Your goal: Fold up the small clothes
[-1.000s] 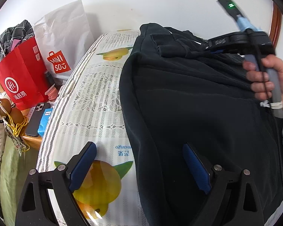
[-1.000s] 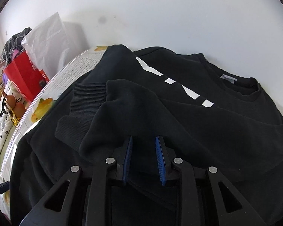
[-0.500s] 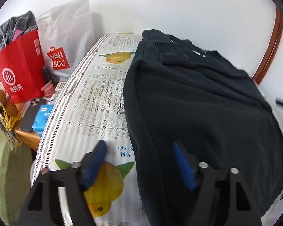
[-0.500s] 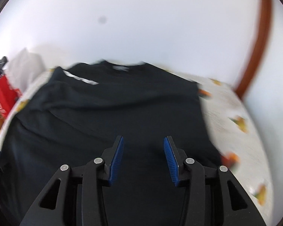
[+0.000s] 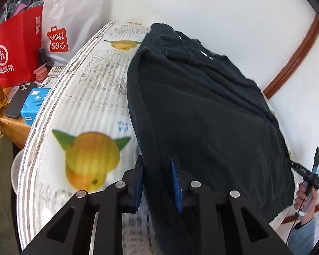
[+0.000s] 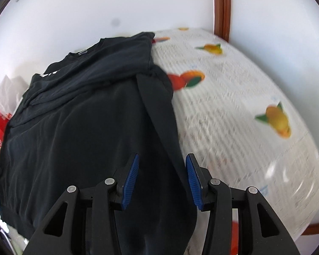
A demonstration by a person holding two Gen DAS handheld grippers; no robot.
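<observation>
In the left wrist view, the left hand-held gripper (image 5: 156,183) is closing its jaws on the left edge of the black sweatshirt (image 5: 202,110), which lies flat on the fruit-printed counter (image 5: 91,97). The cloth sits between the pads.

In the right wrist view, the right hand-held gripper (image 6: 161,180) stands spread over the sweatshirt's (image 6: 85,127) right edge and pinches nothing.

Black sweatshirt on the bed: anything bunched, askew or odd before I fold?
Mostly flat. On the black sweatshirt, one sleeve lies folded diagonally along the edge toward the hem, and the other cuff is doubled over the chest. No damage visible.
</observation>
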